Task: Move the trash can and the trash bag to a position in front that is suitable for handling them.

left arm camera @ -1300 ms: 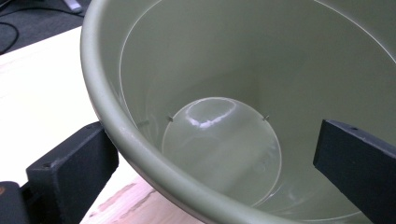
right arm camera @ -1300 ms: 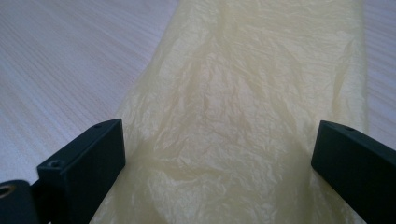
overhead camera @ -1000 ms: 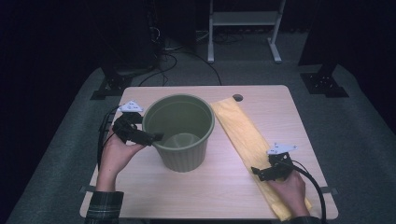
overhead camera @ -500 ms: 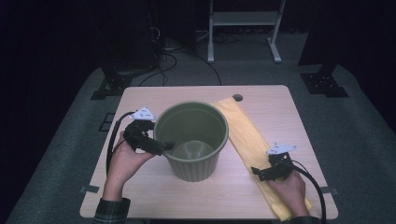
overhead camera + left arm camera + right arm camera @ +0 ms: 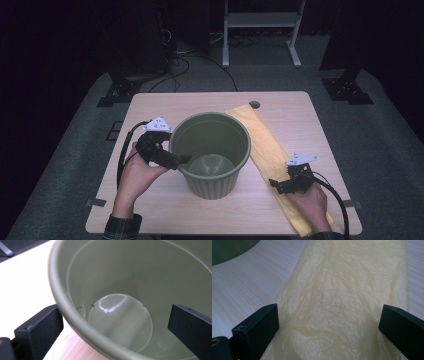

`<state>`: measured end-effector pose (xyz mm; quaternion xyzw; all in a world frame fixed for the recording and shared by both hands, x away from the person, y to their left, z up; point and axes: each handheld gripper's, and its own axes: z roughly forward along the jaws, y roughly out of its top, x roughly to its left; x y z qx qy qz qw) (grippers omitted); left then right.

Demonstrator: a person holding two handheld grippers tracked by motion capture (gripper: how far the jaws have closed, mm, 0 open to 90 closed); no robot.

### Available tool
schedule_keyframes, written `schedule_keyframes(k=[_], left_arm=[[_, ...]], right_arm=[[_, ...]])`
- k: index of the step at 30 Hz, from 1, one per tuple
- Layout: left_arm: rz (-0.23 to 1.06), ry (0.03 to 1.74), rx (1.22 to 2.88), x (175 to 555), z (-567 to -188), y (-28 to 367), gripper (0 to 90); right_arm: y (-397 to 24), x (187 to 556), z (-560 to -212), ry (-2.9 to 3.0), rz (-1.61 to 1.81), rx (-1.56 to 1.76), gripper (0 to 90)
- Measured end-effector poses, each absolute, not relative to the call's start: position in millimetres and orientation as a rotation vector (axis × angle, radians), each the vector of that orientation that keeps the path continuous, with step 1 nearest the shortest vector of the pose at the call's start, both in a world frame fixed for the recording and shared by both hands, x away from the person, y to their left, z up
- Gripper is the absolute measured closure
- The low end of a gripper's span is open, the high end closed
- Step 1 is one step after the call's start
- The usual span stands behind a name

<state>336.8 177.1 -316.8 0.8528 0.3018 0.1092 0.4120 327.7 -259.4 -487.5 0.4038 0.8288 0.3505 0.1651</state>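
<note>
A: The bucket (image 5: 212,155), big and green, sat in the middle of the table (image 5: 150,210). Why was it tipped a bit?

B: I think the left gripper (image 5: 176,159) was tilting it. One jaw was outside the bucket's rim and one was inside, but they were wide apart and not squeezing the wall. You could see right down to the shiny bottom.

A: And the yellow bag (image 5: 270,155)?

B: It lay flat, just beside the bucket, like a long strip running from the far edge to the near edge. It was probably meant to go in the bucket as a liner.

A: What about the right gripper (image 5: 274,183)?

B: It was at the near end of the bag, away from the bucket. Its jaws stood wide, one on each side of the crinkly plastic, ready to pinch but not pinching.
</note>
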Motion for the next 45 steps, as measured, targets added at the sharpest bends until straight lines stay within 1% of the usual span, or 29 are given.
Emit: schedule_keyframes(k=[7, 8, 11, 21, 29, 32, 38, 45], left_arm=[[0.338, 0.765, 2.094, 333, -296, 189, 0.0], [0.356, 0.758, 2.078, 327, -290, 194, 0.0], [0.372, 0.758, 2.061, 317, -286, 200, 0.0], [0.393, 0.787, 2.051, 289, -292, 217, 0.0], [0.412, 0.823, 2.03, 266, -314, 237, 0.0], [0.429, 0.839, 2.029, 261, -330, 241, 0.0], [0.436, 0.849, 2.021, 260, -351, 242, 0.0], [0.445, 0.811, 2.052, 262, -382, 232, 0.0]], right_arm=[[-259, 328, -487, 2.361, 0.998, 1.15, 1.6], [-259, 328, -487, 2.361, 0.999, 1.15, 1.7], [-259, 328, -487, 2.361, 0.999, 1.15, 1.6], [-260, 328, -488, 2.357, 0.998, 1.154, 1.6], [-260, 328, -488, 2.354, 0.995, 1.156, 1.5], [-259, 328, -488, 2.355, 0.994, 1.158, 1.1], [-259, 328, -488, 2.355, 0.993, 1.158, 1.1], [-259, 328, -488, 2.354, 0.995, 1.157, 1.2]])
